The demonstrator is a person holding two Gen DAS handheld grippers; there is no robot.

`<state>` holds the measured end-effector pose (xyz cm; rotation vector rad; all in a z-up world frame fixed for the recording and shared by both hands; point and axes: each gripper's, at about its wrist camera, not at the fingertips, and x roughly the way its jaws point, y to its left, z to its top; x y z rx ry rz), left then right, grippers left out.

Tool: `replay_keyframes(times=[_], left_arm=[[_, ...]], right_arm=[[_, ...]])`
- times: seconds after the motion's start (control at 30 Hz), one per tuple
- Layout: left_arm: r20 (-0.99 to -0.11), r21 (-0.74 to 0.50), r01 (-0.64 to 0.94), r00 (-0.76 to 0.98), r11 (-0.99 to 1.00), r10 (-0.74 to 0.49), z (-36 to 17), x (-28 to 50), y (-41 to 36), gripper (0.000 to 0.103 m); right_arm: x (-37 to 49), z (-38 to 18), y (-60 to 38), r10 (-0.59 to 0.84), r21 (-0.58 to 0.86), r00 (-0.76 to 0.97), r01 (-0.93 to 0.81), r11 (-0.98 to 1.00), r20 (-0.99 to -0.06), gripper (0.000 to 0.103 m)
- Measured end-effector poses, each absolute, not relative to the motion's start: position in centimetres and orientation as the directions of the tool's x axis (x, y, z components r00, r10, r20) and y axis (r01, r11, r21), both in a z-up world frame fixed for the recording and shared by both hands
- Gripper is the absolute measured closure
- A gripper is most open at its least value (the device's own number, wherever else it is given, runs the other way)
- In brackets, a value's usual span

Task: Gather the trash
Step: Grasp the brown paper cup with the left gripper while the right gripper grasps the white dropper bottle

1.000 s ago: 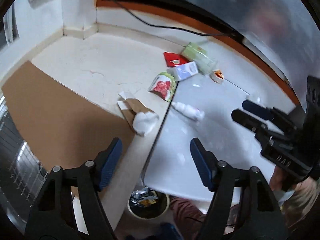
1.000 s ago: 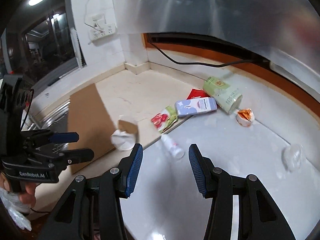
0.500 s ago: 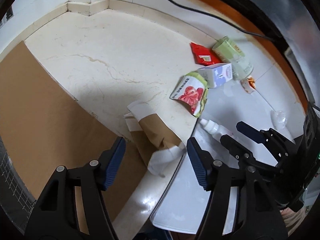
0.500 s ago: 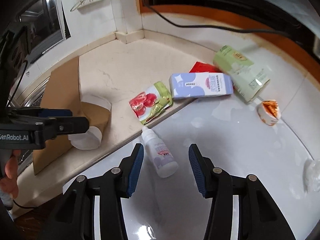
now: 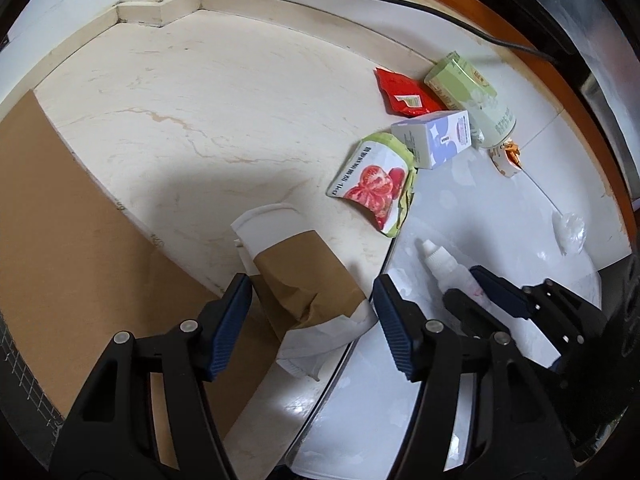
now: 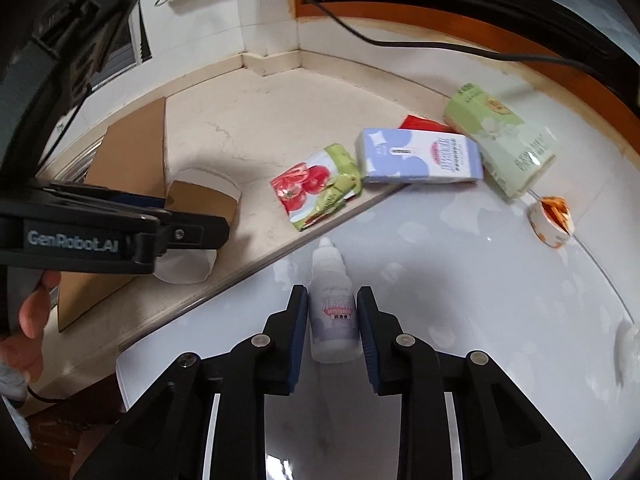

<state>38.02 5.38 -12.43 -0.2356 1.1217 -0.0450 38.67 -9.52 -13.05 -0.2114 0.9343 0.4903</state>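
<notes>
A small white dropper bottle (image 6: 334,312) lies on the glossy white board (image 6: 480,300). My right gripper (image 6: 332,308) is closing on it, the bottle between its jaws and both pads against its sides. A crushed paper cup (image 5: 304,276) with a brown sleeve lies on the beige counter (image 5: 200,100) at the board's edge. My left gripper (image 5: 310,308) stands open astride it, pads apart from the cup. The left wrist view also shows the right gripper (image 5: 466,284) on the bottle (image 5: 436,260). The right wrist view shows the left gripper (image 6: 192,216) over the cup (image 6: 204,200).
Farther back lie a tomato snack packet (image 5: 376,188), a lilac carton (image 5: 436,140), a red wrapper (image 5: 404,92), a green tub (image 5: 468,92), a small orange-stained cup (image 6: 552,220) and crumpled clear plastic (image 5: 568,228). A cardboard sheet (image 5: 60,240) covers the left counter. A black cable (image 5: 400,4) runs along the wall.
Both grippers have come down toward the counter. The left now straddles the paper cup. The right jaws have narrowed from wide open onto the dropper bottle.
</notes>
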Motion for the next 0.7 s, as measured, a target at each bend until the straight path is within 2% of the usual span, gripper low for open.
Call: replay_keyframes(times=[0.07,0.1,0.2,0.47,0.7], left_arm=[[-0.889,-0.211,-0.079,0.429,0.974,-0.158,-12.8,38.3,4.9,0.048],[-0.892,-0.212,-0.076,0.423,0.974,-0.161,-12.9,38.4,4.7,0.056],[-0.890,-0.194,-0.072,0.432,0.978,-0.145,-13.0,38.6,4.1,0.059],[-0.872,-0.236,-0.062,0.454,0.970,-0.183,-12.3,37.1,3.8,0.060],[-0.835,-0.248,0.012,0.504,0.969,-0.220,-8.7,31.8,2.8,0.060]], right_arm=[[38.1,-12.7,-10.3,0.317,0.047,0.501,-0.478,0.877,-0.806,0.079],[37.8,-12.5,-10.7,0.317,0.051,0.504,-0.473,0.880,-0.803,0.079],[36.8,-12.0,-12.1,0.326,0.075,0.509,-0.452,0.889,-0.797,0.079],[33.4,-10.5,-15.0,0.355,0.135,0.524,-0.412,0.901,-0.774,0.079],[29.4,-8.0,-16.4,0.390,0.179,0.547,-0.400,0.899,-0.741,0.079]])
